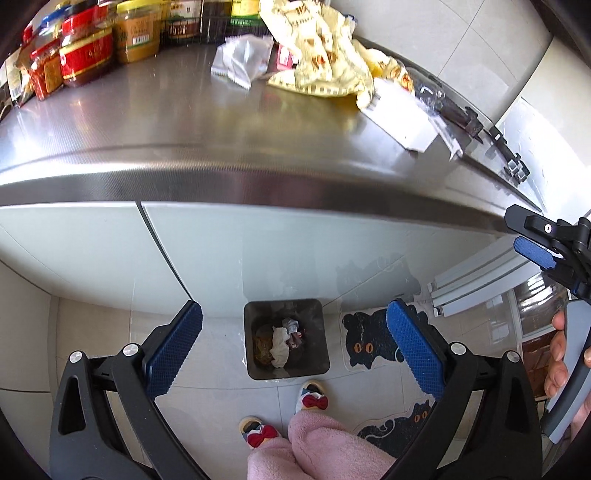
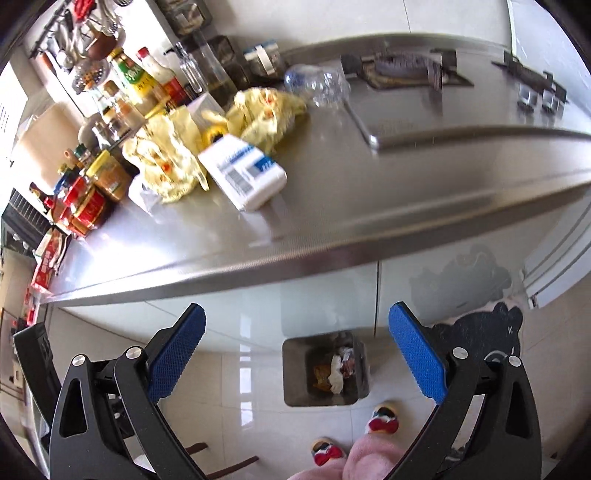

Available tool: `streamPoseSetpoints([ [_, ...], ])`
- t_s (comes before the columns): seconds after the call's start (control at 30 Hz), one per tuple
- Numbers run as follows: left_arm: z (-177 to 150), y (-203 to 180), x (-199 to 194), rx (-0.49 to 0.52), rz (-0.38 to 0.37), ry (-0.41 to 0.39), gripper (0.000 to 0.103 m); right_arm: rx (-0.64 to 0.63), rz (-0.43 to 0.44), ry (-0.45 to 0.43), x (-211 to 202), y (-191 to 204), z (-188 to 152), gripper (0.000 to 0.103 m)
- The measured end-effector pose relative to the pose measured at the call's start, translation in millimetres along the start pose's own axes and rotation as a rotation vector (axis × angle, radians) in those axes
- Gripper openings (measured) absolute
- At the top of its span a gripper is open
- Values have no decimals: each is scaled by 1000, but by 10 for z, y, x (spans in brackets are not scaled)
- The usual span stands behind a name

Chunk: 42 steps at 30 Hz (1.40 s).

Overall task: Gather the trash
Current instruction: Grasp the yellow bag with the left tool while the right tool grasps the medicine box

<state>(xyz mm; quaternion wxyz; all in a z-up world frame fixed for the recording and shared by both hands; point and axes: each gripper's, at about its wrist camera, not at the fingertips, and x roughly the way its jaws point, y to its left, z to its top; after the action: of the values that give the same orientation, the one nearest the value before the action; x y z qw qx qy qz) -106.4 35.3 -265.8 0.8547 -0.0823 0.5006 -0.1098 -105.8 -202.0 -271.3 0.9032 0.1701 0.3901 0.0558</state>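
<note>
Left tongs [image 1: 293,345] and right tongs [image 2: 297,345] both agape and empty above the floor bin [image 1: 286,339] of trash

- Steel countertop [image 1: 155,122]: spans the upper half of the left wrist frame.
- Red-lidded jars [image 1: 86,55] and yellow-lidded jar [image 1: 138,31]: upper left, at the counter's back edge.
- Black cat mats [image 1: 373,338]: floor, lower right.
- Bow slippers [image 1: 314,398]: bottom centre.
- Sauce bottles [image 2: 136,79]: upper left, right wrist frame.

Motion-blurred white box [image 2: 243,170]; bin contents [image 1: 281,341] too small to identify.
</note>
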Motion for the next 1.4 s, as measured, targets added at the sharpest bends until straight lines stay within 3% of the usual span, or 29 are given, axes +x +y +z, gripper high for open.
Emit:
streamPoseSetpoints([
  [0.23,684,11,-412,-11,22,-72,95,-158,-23,-68,34,93,425,100],
  [0.47,1290,-77,-402,-6,42,-119,95,-312,-2,-59,276,303,632,100],
  [0.77,1961,-199,-16,-11,31,-126,93,-345,49,-12,679,319,851,99],
  [1.03,2113,-175,407,-71,4,-42,84,-369,96,5,884,331,933,97],
  [1.13,2125,-182,516,-65,0,-23,74,-366,136,27,952,333,956,89],
  [1.27,2139,-170,599,-65,-35,-8,51,-373,163,74,1035,347,948,59],
  [1.4,2140,-241,583,-29,-48,-22,34,-395,176,75,1004,374,916,49],
])
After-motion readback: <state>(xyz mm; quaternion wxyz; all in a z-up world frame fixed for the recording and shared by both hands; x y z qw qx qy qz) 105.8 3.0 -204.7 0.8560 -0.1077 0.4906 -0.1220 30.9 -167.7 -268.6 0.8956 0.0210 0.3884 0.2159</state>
